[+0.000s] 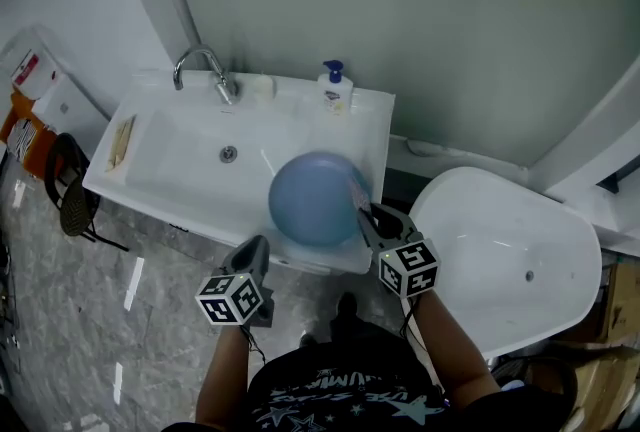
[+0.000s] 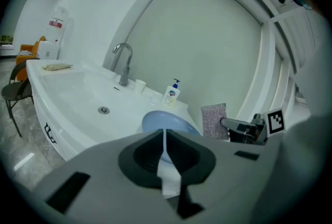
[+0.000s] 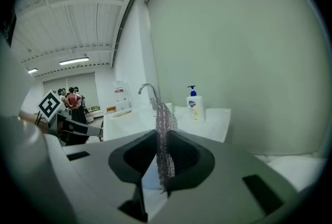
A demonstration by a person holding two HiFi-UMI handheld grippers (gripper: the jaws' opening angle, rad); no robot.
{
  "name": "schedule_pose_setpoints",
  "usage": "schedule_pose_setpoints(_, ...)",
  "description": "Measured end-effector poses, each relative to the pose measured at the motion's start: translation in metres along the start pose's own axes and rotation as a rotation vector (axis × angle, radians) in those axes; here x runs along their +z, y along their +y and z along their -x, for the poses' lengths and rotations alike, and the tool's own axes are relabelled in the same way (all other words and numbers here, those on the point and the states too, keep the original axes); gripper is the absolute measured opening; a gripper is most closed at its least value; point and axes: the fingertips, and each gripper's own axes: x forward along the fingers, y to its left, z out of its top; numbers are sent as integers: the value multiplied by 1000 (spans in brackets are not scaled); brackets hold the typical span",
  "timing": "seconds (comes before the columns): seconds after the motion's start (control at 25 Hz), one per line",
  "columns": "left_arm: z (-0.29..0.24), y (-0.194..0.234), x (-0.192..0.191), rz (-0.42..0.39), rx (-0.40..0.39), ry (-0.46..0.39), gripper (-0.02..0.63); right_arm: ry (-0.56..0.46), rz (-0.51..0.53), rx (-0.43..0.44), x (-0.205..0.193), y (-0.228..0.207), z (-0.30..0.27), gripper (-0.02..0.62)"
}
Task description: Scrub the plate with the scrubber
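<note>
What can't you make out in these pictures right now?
- Plate: its near rim, in the left gripper view, is hidden behind the left gripper.
- Any dirt on the plate: too small to tell in the head view.
- Scrubber: its lower end, in the right gripper view, is buried between the jaws of the right gripper.
- Soap bottle label: too small to read in every view.

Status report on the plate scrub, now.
Left gripper shut, nothing clamped, by the plate near rim. Right gripper shut on scrubber, beside plate's right edge. Plate at sink right end. Soap bottle behind, clear.
</note>
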Motion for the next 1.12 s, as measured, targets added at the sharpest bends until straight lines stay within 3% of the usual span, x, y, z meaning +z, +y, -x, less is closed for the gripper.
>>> schedule_pose_setpoints(0.2, -26, -3, -2, 26, 18, 67, 26, -1, -16, 40, 4, -22, -15, 78)
schedule_pose_setpoints(0.56, -45, 4, 0, 33, 74, 104, 26, 1, -20, 88, 8, -35, -36, 78)
schedule_pose_setpoints(0.84, -58, 24, 9, 22, 46, 160, 26, 20, -19, 50, 10, -30, -51, 78)
schedule_pose_setpoints(1.12, -87, 38, 15, -17, -47, 256, 31, 24, -39, -42, 14, -32, -65, 78)
